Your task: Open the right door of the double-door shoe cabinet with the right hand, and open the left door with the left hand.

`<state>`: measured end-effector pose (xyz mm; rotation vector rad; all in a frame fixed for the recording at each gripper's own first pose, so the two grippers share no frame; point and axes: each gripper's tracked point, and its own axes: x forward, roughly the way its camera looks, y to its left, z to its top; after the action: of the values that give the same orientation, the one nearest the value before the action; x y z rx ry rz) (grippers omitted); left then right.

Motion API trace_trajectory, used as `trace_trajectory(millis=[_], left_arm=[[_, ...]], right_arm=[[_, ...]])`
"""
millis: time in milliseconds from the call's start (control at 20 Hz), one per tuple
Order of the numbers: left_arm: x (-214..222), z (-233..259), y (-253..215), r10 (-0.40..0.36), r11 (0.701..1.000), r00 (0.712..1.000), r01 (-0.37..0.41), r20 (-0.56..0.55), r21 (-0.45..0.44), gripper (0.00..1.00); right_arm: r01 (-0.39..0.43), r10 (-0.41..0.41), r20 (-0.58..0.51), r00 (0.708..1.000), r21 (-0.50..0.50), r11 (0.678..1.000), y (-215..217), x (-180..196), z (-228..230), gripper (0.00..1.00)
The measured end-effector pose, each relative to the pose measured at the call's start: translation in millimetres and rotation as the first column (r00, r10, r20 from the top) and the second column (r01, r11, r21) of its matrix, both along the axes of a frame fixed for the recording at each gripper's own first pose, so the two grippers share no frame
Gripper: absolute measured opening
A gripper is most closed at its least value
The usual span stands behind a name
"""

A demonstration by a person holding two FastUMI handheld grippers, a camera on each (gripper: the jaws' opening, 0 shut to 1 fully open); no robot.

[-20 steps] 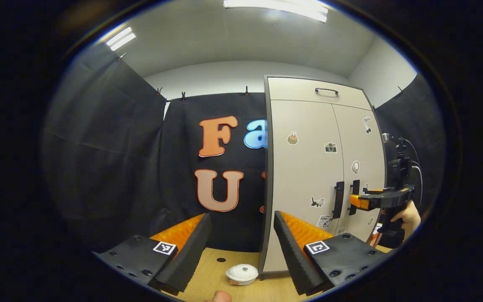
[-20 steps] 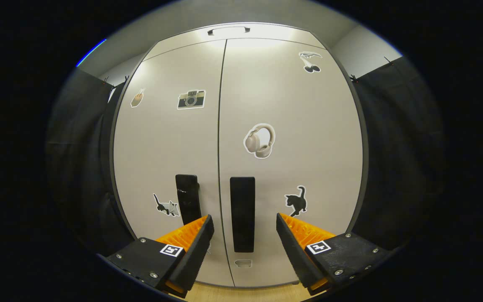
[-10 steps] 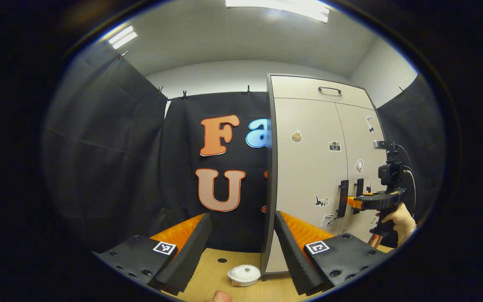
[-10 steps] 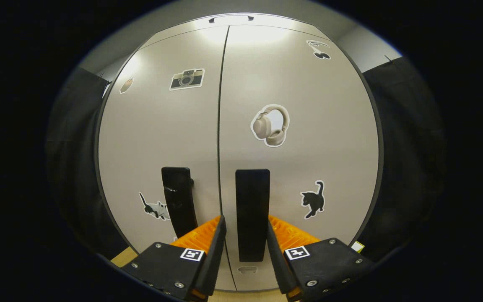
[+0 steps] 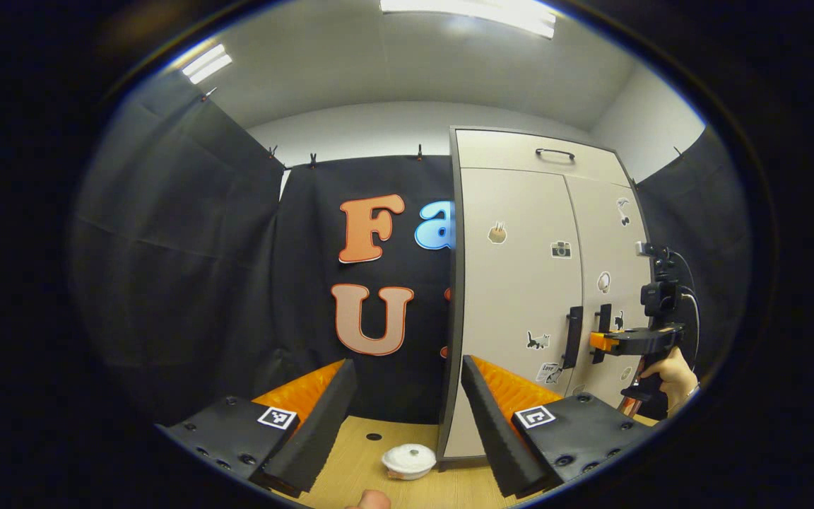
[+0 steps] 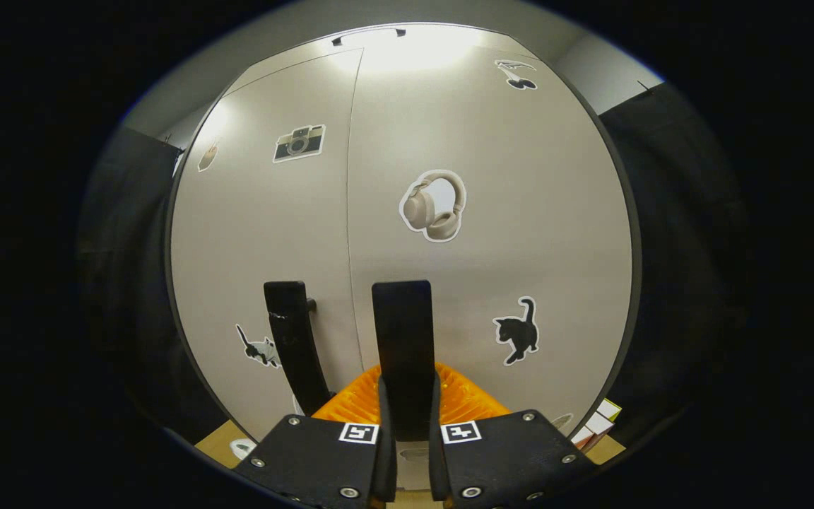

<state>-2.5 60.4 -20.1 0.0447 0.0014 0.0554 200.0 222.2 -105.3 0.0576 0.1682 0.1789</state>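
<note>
1. In the right gripper view, the right gripper (image 6: pixel 405 424) is clamped on the tall black bar handle (image 6: pixel 403 332) of the right beige door (image 6: pixel 492 212); both fingers (image 6: pixel 382 459) press against the handle's lower part from either side, with only the width of the handle between them.
2. In the left gripper view, the same right gripper (image 5: pixel 608 341) appears farther off, held level by a person's hand (image 5: pixel 672 371), its tip at the right door's handle (image 5: pixel 600 322).
3. The tall beige double-door shoe cabinet (image 5: pixel 520 152) stands on the light wooden table (image 5: pixel 357 466), against the black cloth wall. A narrow seam runs between the two doors; whether the right one has left its frame I cannot tell.
4. The left beige door (image 6: pixel 258 233) carries its own black bar handle (image 6: pixel 292 339), just left of the seam, with nothing touching it.
5. The left gripper (image 5: pixel 401 413) hangs well apart from the cabinet front, its fingers (image 5: pixel 319 424) spread wide and holding nothing.
6. A small white lidded bowl (image 5: pixel 408 459) sits on the table between those fingers, near the cabinet's left bottom corner.
7. Stickers dot the doors: a camera (image 6: pixel 299 143), headphones (image 6: pixel 433 206), a black cat (image 6: pixel 518 331).
</note>
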Motion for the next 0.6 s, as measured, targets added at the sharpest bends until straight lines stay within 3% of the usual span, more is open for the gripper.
trace_trajectory(millis=[300, 600], left_arm=[[-27, 17, -13, 0.006, 1.0, 1.0, -0.006, 0.02, -0.002, 0.95], [-48, 16, -32, -0.004, 1.0, 1.0, 0.004, -0.001, -0.015, 0.96]], right_arm=[[-0.072, 0.072, -0.014, 0.997, 0.041, 0.997, -5, -20, 5, 0.06], [-0.089, 0.089, 0.0, 0.996, 0.02, 0.996, -20, -41, 12, 0.06]])
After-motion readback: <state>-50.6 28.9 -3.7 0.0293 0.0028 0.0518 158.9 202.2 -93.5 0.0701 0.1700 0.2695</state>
